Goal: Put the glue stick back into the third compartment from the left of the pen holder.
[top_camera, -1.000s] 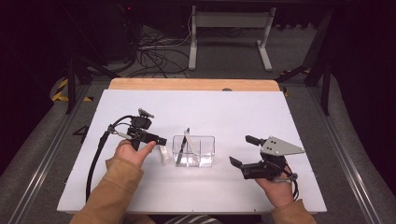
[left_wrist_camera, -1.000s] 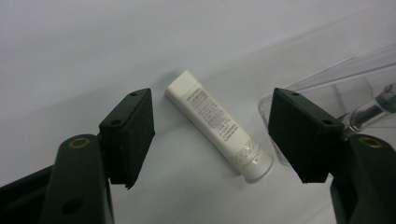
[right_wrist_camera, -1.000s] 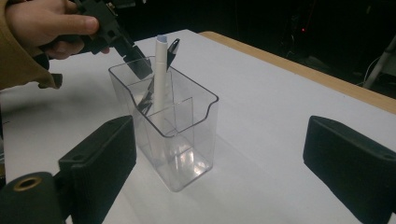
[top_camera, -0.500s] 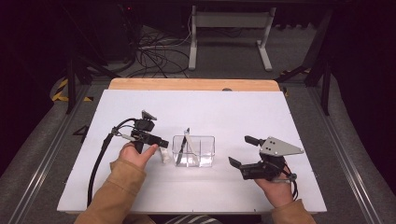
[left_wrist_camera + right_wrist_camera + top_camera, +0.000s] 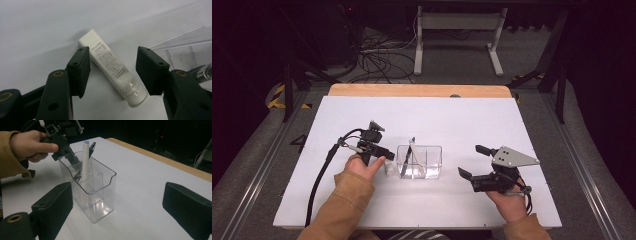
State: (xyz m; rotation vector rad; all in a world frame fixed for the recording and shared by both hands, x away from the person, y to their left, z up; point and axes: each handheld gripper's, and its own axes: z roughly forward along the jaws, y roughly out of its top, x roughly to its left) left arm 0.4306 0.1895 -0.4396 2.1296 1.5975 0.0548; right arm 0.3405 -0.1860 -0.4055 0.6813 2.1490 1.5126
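Your left gripper (image 5: pixel 111 72) hangs over the tube (image 5: pixel 113 67), jaws wide astride it; your right gripper (image 5: pixel 472 162) sits wide, empty, beside the organizer (image 5: pixel 432 160).

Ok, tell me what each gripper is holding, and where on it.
Nothing held. The left gripper has open jaws either side of the white tube; the right gripper is open.

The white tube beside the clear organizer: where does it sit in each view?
High view: white tube lies on the table, between the left claw and the clear organizer.
Left gripper view: centre, between the open jaws.
Right gripper view: not visible.
Shared landmark: the clear organizer.
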